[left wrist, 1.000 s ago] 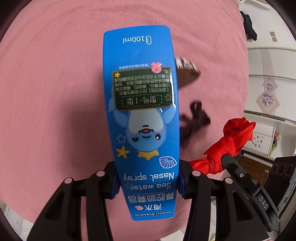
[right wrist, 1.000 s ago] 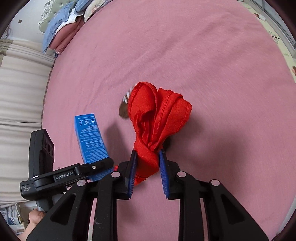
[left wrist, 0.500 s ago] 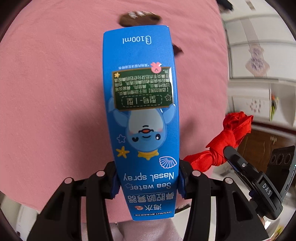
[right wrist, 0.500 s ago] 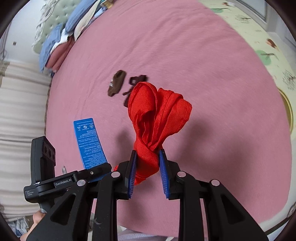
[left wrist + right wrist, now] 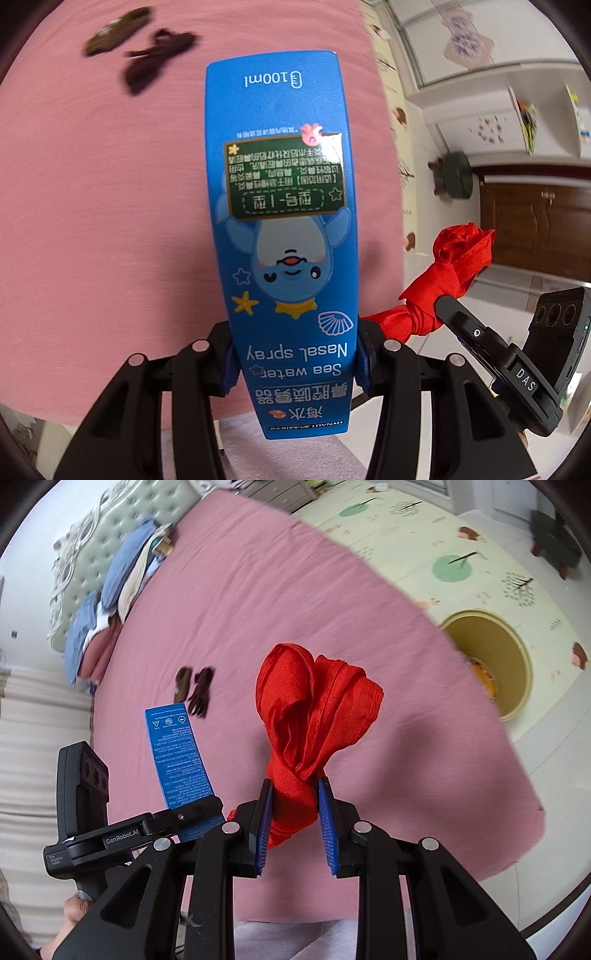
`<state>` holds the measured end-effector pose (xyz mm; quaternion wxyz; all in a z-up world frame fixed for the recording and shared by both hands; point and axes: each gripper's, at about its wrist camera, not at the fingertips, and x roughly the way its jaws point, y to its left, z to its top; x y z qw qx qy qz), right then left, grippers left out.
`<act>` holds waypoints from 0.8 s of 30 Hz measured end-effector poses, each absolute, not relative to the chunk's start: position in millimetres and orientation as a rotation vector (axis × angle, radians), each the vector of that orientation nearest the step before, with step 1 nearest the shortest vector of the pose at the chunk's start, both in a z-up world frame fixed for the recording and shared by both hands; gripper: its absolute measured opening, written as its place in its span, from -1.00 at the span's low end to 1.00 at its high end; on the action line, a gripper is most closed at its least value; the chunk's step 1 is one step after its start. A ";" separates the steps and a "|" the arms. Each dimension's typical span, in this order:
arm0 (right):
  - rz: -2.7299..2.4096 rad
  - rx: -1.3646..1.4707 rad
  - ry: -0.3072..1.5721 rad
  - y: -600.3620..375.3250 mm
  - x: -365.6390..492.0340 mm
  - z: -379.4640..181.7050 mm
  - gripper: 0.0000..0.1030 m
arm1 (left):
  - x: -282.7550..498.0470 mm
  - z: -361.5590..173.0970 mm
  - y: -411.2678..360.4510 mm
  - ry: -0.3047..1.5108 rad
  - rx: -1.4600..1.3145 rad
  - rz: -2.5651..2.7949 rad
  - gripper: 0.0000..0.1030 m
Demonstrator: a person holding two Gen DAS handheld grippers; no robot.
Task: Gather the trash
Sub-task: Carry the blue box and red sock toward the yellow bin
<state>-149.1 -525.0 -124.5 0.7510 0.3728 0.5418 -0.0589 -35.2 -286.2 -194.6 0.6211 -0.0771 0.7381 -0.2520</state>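
Observation:
My left gripper (image 5: 295, 358) is shut on a tall blue nasal spray box (image 5: 284, 206), clamped near its lower end and standing up along the fingers. The same box (image 5: 177, 753) and left gripper (image 5: 192, 812) show at the left of the right wrist view. My right gripper (image 5: 295, 819) is shut on a knotted red cloth (image 5: 314, 716), pinched just below the knot; that red cloth (image 5: 450, 280) also hangs at the right of the left wrist view. Both are held above a pink bed (image 5: 332, 609). Two dark brown scraps (image 5: 195, 686) lie on the sheet, blurred scraps (image 5: 140, 48) in the left view.
A round yellow bin (image 5: 491, 657) stands on a patterned play mat (image 5: 461, 546) beyond the bed's right edge. Pillows and folded bedding (image 5: 110, 609) are piled against a tufted headboard at far left. A dark wooden cabinet (image 5: 535, 225) and a small green stool (image 5: 454, 173) are on the floor.
Both grippers have swung away across the bed with their loads still clamped. The brown scraps have receded toward the far left. The bed's edge, play mat and yellow bin have come into view.

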 end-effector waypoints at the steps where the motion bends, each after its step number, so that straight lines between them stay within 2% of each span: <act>1: -0.136 0.819 1.177 -533.4 -155.3 -123.8 -0.54 | -39.5 -193.3 -303.4 1.696 -0.156 -0.597 -0.08; 19: -0.257 0.928 1.108 -704.4 -210.5 -125.4 -0.53 | -55.7 -202.3 -511.1 1.732 0.012 -0.725 -0.08; 24: -0.295 0.958 1.107 -745.0 -213.4 -134.5 -0.53 | -55.4 -207.5 -539.9 1.752 0.064 -0.747 -0.07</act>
